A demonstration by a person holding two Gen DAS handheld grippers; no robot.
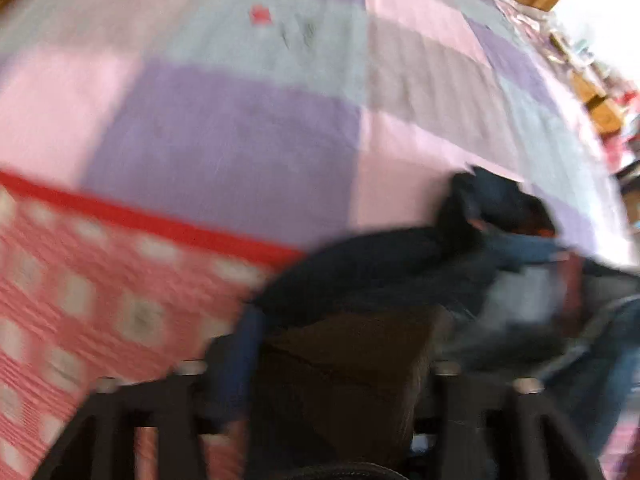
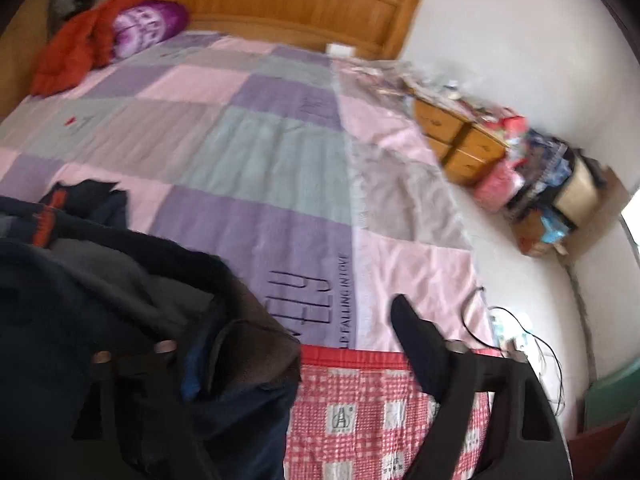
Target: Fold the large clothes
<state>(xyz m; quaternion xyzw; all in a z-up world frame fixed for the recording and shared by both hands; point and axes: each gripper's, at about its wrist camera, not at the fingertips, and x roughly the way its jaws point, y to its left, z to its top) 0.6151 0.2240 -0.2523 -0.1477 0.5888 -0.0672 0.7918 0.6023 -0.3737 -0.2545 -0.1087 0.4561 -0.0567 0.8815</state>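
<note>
Garment (image 2: 100, 280) hides right claw's (image 2: 304, 344) left finger.

Both grippers point steeply down at the bed (image 2: 248, 128). The left gripper (image 1: 328, 380) stands with its jaws apart, dark cloth bunched between them. The right gripper (image 2: 288, 344) is spread wide, one finger (image 2: 416, 344) bare, the other under cloth.

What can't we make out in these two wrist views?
- Left wrist view: motion blur hides the dark garment detail.
- Left gripper: fingertips buried under cloth.
- Right gripper: its left finger is covered by cloth.
- Nightstand clutter: too small.
</note>
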